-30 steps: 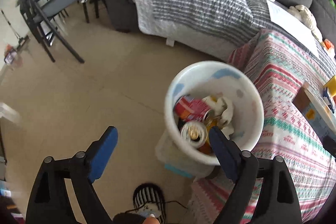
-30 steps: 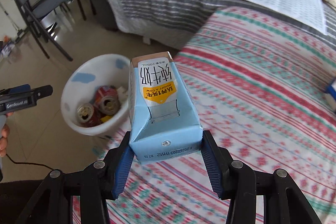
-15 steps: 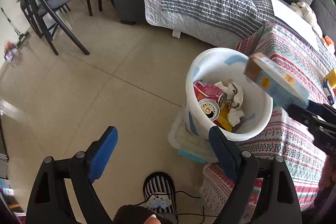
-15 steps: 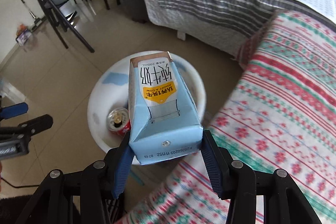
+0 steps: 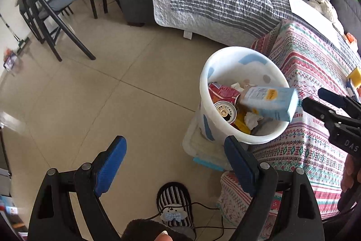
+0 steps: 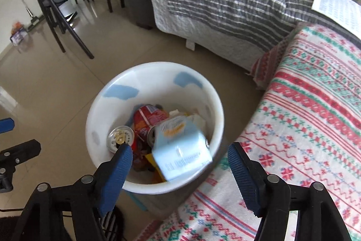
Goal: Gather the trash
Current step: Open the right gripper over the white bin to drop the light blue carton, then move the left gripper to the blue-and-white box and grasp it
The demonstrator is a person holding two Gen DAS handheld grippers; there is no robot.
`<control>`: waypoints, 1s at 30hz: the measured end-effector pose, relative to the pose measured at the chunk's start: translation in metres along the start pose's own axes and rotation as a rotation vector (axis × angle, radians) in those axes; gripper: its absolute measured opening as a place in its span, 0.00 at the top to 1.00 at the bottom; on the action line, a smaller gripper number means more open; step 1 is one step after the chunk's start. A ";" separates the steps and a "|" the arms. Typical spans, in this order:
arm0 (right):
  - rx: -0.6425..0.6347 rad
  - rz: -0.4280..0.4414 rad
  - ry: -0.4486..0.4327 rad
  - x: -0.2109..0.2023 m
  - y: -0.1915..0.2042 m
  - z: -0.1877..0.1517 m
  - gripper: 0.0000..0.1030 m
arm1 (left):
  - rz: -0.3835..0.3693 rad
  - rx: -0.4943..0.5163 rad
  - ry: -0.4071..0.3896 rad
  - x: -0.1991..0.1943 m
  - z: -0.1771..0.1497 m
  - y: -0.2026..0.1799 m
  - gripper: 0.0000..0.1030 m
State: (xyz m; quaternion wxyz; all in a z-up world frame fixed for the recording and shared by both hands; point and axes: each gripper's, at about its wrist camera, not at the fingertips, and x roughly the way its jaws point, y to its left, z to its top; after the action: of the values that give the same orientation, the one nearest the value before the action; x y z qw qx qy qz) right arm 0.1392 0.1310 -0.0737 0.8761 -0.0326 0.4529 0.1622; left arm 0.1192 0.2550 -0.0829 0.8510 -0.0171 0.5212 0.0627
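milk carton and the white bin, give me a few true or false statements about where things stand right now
1. The milk carton is clamped between the right gripper fingers. False: its jaws have just been opening and the carton is loose, over the bin's mouth.
2. The white bin already holds drink cans. True: a red can and a silver-topped can lie inside.
3. The left gripper holds a can. False: it is open, with nothing between its fingers.
4. The bin stands on the floor beside the patterned cloth. True.
5. The bin is empty. False: it also holds crumpled paper.
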 end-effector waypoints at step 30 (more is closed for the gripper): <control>0.281 -0.310 -0.099 -0.184 -0.220 -0.106 0.19 | -0.170 0.253 -0.004 -0.037 -0.004 -0.217 0.12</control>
State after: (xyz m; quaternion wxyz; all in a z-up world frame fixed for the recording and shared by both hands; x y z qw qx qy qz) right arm 0.0267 -0.1452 -0.0074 0.9076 0.0285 0.4172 -0.0376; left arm 0.1260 0.0359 -0.0593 0.8497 0.0463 0.5197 -0.0758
